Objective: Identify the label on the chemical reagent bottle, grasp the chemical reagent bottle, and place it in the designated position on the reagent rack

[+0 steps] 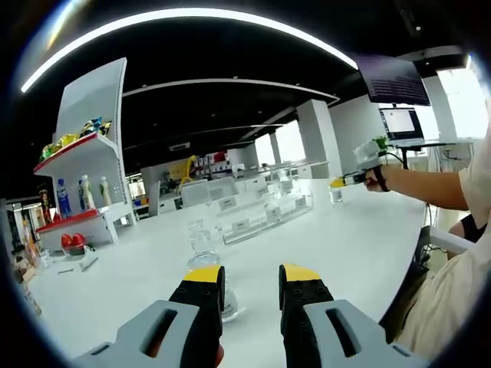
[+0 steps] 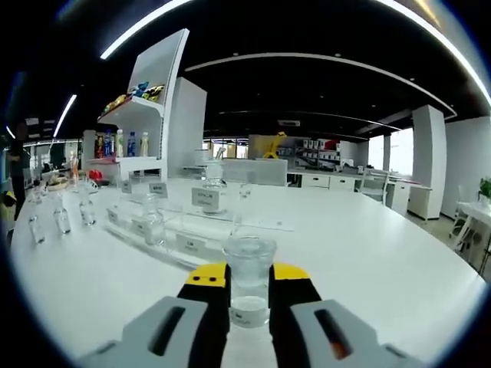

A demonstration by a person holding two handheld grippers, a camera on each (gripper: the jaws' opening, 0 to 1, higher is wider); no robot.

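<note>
In the right gripper view my right gripper (image 2: 249,273) is shut on a clear glass reagent bottle (image 2: 249,264) with a white label low on its front. It is held above the white table, just short of the clear acrylic reagent rack (image 2: 192,244) with its white label tags. The left gripper view shows that same right gripper (image 1: 338,182), held by a hand, with its bottle (image 1: 336,194) near the rack's (image 1: 261,213) right end. My left gripper (image 1: 252,274) is open. Another clear bottle (image 1: 202,244) stands on the table just beyond its left jaw.
Several small clear bottles (image 2: 61,218) stand on the table left of the rack. A white display shelf (image 1: 84,176) with drinks rises at the far left. The person's arm (image 1: 430,188) and body border the table's right edge. A monitor (image 1: 400,121) stands behind.
</note>
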